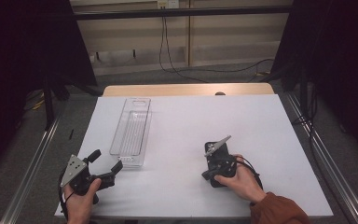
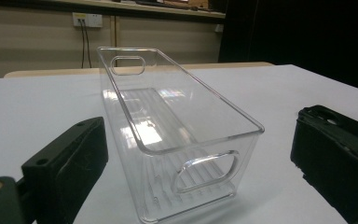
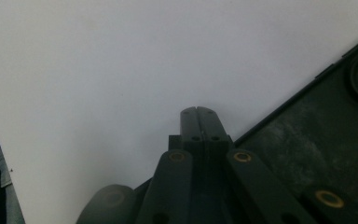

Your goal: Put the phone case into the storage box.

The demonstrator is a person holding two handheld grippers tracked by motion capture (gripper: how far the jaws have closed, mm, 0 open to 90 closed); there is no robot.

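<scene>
A clear, empty plastic bin (image 1: pixel 131 133) lies lengthwise on the white table (image 1: pixel 223 116), left of centre. My left gripper (image 1: pixel 107 160) is held just in front of the bin's near end, open, with nothing between its fingers. In the left gripper view the bin (image 2: pixel 168 116) stands between and beyond the two spread jaws of the left gripper (image 2: pixel 200 158), its handle cut-out facing me. My right gripper (image 1: pixel 210 173) rests low over the table at the front right, held by a hand. In the right gripper view the right gripper (image 3: pixel 198 112) has its jaws pressed together, empty, above the white surface.
A black flat surface (image 3: pixel 317 140) fills the right gripper view's lower right; I cannot tell what it is. Wooden table edge (image 1: pixel 186 89) runs along the back. Dark curtains and metal rails flank both sides. Cables hang on the back wall.
</scene>
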